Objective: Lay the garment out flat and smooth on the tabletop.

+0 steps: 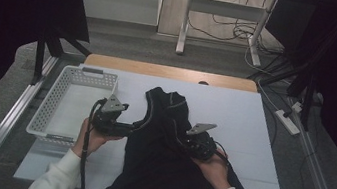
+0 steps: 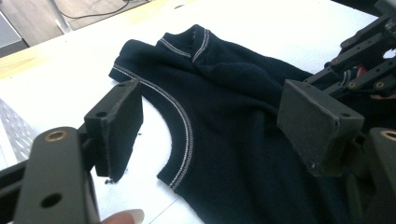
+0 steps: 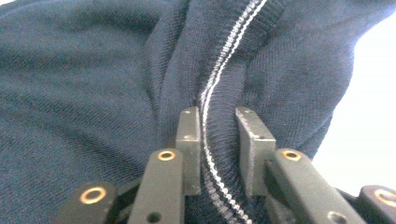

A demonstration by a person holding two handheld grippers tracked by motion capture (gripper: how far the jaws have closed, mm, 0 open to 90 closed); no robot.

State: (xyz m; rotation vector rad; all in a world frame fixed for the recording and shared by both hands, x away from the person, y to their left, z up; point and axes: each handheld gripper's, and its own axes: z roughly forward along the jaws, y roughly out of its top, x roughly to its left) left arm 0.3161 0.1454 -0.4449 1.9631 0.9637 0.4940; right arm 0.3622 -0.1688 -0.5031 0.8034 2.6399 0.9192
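We saw the right gripper clamped on a ribbed, white-stitched edge of the dark sleeveless top, a fold of that trim pinched between its pads. The left gripper stood with jaws spread wide at the garment's left armhole edge, the stitched edge lying between them, gripped by neither pad. The top lay on the white table cover, its collar at the far end, its body running towards the near edge. A white perforated basket sat at the left.

Dark garment beside white basket
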